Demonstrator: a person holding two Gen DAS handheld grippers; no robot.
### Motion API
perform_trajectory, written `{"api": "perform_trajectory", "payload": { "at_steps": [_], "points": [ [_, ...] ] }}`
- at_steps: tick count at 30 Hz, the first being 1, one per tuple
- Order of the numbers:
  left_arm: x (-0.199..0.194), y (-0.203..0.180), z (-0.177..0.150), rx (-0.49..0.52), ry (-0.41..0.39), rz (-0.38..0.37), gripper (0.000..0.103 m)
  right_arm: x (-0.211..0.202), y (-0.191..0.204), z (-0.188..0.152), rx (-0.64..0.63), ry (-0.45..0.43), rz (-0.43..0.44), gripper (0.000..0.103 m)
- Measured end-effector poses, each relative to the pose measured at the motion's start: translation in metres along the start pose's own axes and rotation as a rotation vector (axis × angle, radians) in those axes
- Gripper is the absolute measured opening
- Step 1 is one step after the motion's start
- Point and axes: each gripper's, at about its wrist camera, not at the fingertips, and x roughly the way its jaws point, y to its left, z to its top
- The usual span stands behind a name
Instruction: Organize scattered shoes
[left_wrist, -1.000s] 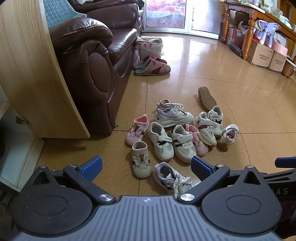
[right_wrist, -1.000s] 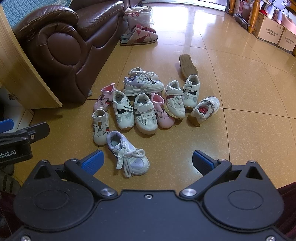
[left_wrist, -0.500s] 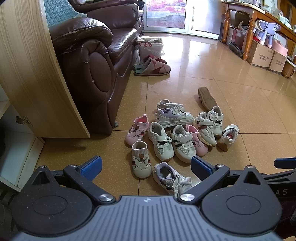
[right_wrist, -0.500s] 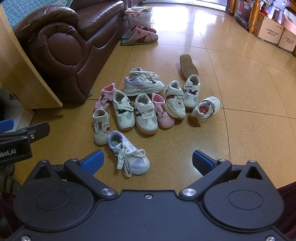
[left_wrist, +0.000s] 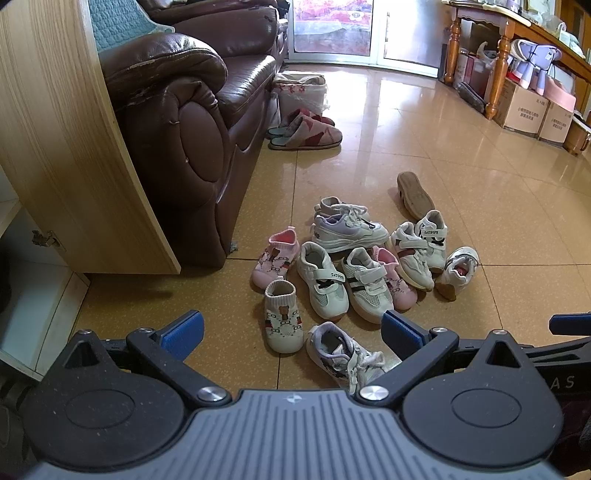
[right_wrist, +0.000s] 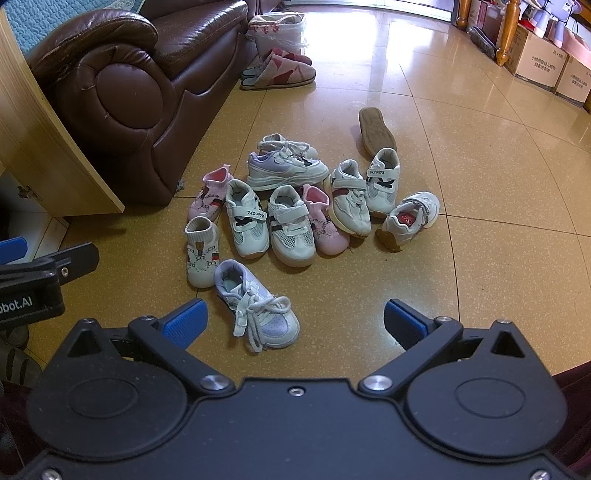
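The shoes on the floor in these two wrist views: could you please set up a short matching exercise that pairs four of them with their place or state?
Things:
1. laced lilac sneaker
2. brown insole
3. red-lined white shoe
4. slippers

Places or states:
A. tipped on its side at the pile's right edge
B. lying flat beyond the pile, alone
C. beside the brown sofa, near a white bag
D. nearest the cameras, laces loose

Pairs: 1-D, 2-B, 3-A, 4-C
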Motion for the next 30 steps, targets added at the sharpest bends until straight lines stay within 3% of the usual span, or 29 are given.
{"api": "perform_trajectory", "payload": {
  "at_steps": [13, 30],
  "points": [
    [0.008, 0.011, 0.002, -0.054, 0.016, -0.005, 0.103, 0.006, -0.003, 0.005, 0.004, 0.001, -0.015, 0.103],
    [0.037, 0.010, 0.004, -0.131, 0.043, -0.089, 0.103, -0.002, -0.018, 0.011, -0.011, -0.064, -0.087, 0.103]
  ]
}}
